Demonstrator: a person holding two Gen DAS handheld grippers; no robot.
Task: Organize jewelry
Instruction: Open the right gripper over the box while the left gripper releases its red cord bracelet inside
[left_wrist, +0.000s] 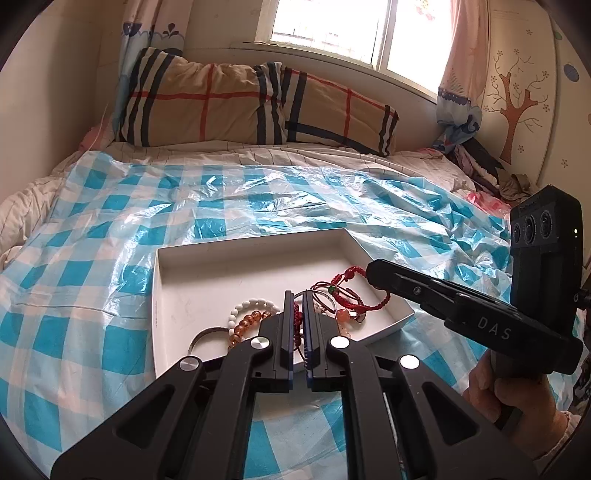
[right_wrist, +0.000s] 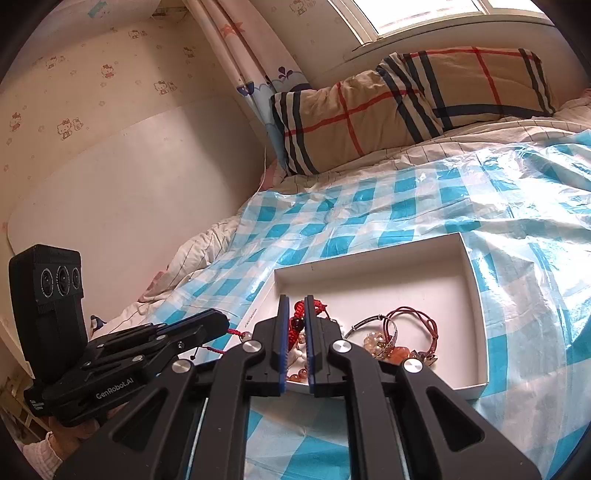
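A white tray (left_wrist: 177, 291) lies on the bed and holds a pile of jewelry: a white bead bracelet (left_wrist: 255, 305), an amber bead bracelet (left_wrist: 245, 325), a silver bangle (left_wrist: 201, 338) and red cords. My left gripper (left_wrist: 298, 297) is shut on a red braided cord bracelet (left_wrist: 296, 314) above the tray. My right gripper (right_wrist: 296, 301) is shut on the same red cord (right_wrist: 300, 314), stretched between both. In the right wrist view the tray (right_wrist: 476, 295) also holds a dark red cord bracelet (right_wrist: 413, 317) and orange stones (right_wrist: 399, 350).
A blue-and-white checked plastic sheet (left_wrist: 110, 229) covers the bed. A plaid pillow (left_wrist: 207, 99) lies at the head under the window. Clothes (left_wrist: 480, 162) are heaped at the far right. A wall panel (right_wrist: 129, 184) stands left of the bed.
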